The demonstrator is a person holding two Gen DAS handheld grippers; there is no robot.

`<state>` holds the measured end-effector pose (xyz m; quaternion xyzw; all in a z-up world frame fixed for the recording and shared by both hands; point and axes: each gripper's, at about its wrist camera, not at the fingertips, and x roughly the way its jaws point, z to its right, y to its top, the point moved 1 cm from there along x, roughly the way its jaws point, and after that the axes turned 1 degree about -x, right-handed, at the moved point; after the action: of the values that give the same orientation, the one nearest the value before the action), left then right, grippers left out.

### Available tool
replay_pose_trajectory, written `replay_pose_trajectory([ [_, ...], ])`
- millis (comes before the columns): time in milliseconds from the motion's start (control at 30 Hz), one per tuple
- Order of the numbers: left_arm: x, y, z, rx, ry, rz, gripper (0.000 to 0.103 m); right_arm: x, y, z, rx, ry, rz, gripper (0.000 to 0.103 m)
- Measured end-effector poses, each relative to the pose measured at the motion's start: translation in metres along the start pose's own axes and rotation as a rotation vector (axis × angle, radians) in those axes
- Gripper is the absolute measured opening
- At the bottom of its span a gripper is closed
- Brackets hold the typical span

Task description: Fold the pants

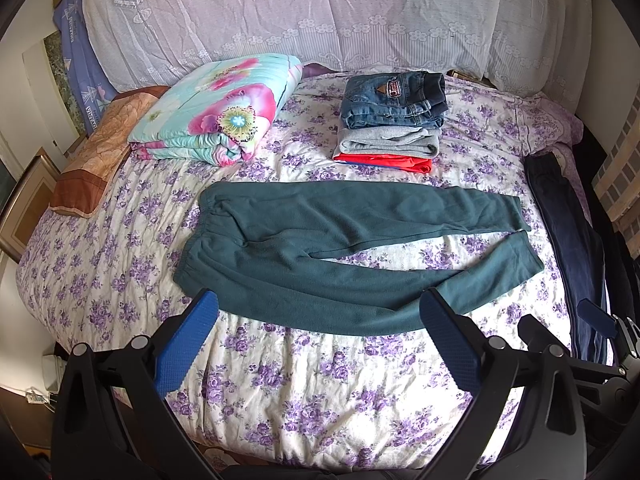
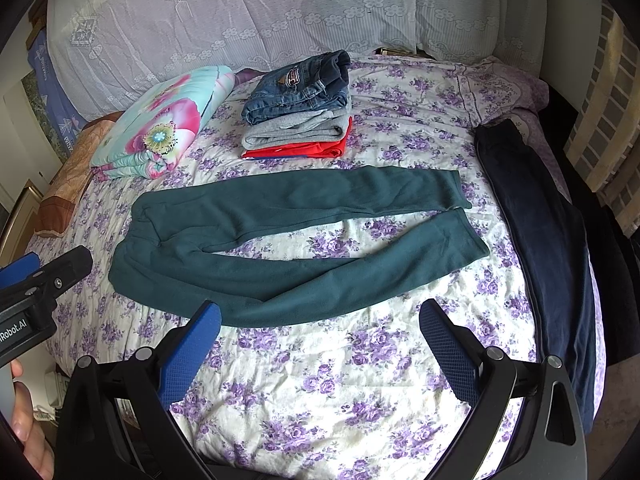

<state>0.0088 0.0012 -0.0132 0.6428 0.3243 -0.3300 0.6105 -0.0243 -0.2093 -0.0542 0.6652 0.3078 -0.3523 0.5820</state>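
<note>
**Pants laid out flat, neither claw engaged**

On the bed with the purple-flowered white sheet (image 1: pixel 320 392), the dark teal fleece pants (image 1: pixel 320 252) lie spread flat at the centre of both views, waistband toward nine o'clock and cuffs toward three o'clock. The two legs part into a narrow V, the far leg straight, the near leg bowed toward six o'clock. Judgement: this layout suits a first fold, one leg brought over the other, and no fold is yet made.

At twelve o'clock of the pants sits a stack of folded garments, blue denim on grey on red (image 1: pixel 390 120), probably finished work set aside. At eleven o'clock lies a folded turquoise quilt with pink flowers (image 1: pixel 216 112). A long dark navy garment (image 2: pixel 540 240) lies along the bed edge at three o'clock, possibly awaiting its turn.

Left claw (image 1: pixel 318 334): blue-padded fingers spread wide, released, holding nothing; it hovers at six o'clock, near the bowed leg's edge, though contact cannot be confirmed. Right claw (image 2: pixel 320 336): likewise wide apart and empty, hovering over bare sheet just short of the near leg.
</note>
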Motion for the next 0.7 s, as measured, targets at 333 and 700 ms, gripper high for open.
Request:
replay_pose_trajectory([
  [333, 0.000, 0.001, 0.000, 0.001, -0.001, -0.002, 0.098, 0.002, 0.001, 0.000, 0.000, 0.000, -0.002, 0.099],
  [700, 0.101, -0.044, -0.030, -0.127, -0.131, -0.275, 0.098, 0.065, -0.014, 0.036, 0.121, 0.006, -0.153, 0.099],
])
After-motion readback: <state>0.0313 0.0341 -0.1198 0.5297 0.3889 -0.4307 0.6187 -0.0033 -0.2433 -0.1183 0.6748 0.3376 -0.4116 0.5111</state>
